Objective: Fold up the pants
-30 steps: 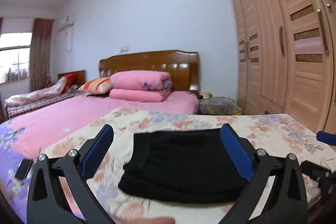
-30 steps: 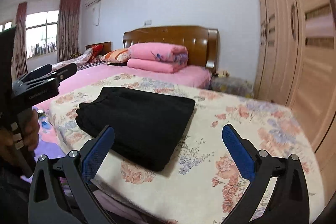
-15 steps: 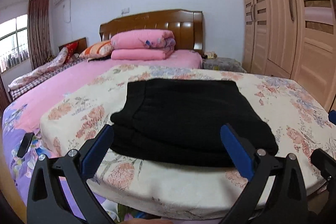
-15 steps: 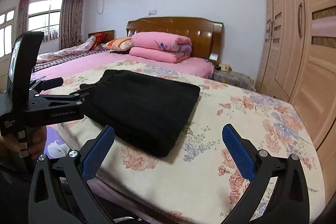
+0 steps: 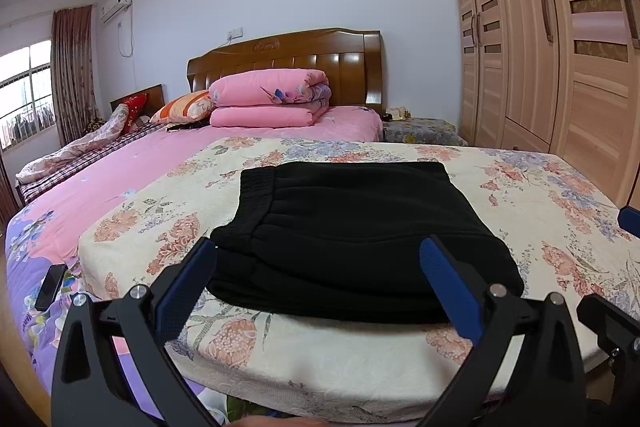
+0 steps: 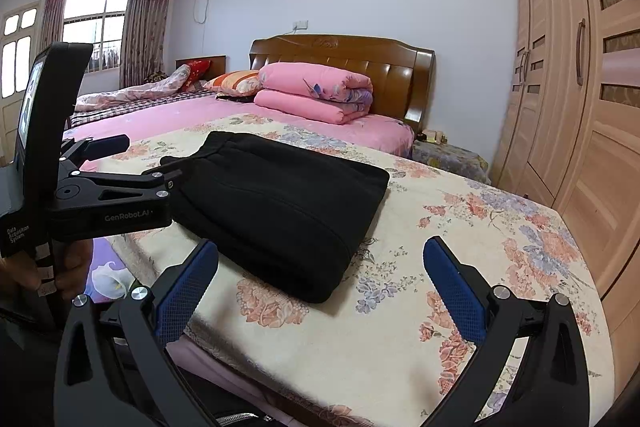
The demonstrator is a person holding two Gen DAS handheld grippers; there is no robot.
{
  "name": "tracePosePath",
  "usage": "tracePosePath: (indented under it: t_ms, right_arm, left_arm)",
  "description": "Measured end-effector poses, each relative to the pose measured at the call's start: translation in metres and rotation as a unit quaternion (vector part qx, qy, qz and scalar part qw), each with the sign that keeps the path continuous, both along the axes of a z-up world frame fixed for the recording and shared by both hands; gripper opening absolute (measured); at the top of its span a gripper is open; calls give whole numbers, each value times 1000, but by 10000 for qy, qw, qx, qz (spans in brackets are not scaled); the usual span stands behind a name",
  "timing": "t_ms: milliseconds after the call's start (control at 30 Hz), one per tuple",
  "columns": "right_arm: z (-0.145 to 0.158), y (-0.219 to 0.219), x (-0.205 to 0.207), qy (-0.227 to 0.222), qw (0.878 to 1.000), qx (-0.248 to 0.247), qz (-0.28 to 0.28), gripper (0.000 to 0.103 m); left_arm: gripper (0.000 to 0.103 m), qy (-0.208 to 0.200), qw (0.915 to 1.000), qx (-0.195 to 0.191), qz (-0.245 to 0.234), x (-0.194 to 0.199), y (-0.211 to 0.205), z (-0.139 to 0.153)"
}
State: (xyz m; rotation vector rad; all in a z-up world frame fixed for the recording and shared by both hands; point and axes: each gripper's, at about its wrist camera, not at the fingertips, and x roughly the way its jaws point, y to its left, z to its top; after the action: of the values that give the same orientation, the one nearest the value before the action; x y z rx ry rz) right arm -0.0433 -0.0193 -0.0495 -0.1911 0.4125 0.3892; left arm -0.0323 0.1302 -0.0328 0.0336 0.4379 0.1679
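Ahead of my left claw (image 5: 318, 263), between its spread fingers and just beyond the tips, the black pants (image 5: 352, 239) lie as a compact folded stack on the floral blanket (image 5: 540, 195), near its front edge. Both claws are spread wide and pinch nothing; my right claw (image 6: 320, 267) looks across the blanket with the stack ahead and to its left, and the left unit (image 6: 108, 195) shows at that view's left side, fingers parted, clear of the cloth.

Change over the last second: the left view went from a high, level sight of the room to a nearer, downward sight of the stack. The stack itself kept its shape and position.

Judgement: the fold appears complete. The waistband (image 5: 256, 195) sits at the far left of the stack, layers aligned, no leg trailing. Remaining work, if any, is a light press or straightening of edges.
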Motion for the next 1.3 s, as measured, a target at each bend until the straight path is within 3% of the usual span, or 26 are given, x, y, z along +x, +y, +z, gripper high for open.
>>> tracePosePath:
  t_ms: [1300]
  right_arm:
    - [-1, 3, 0, 33, 10000, -7, 0, 99]
  left_arm:
    - [102, -2, 10000, -27, 1, 0, -2, 1]
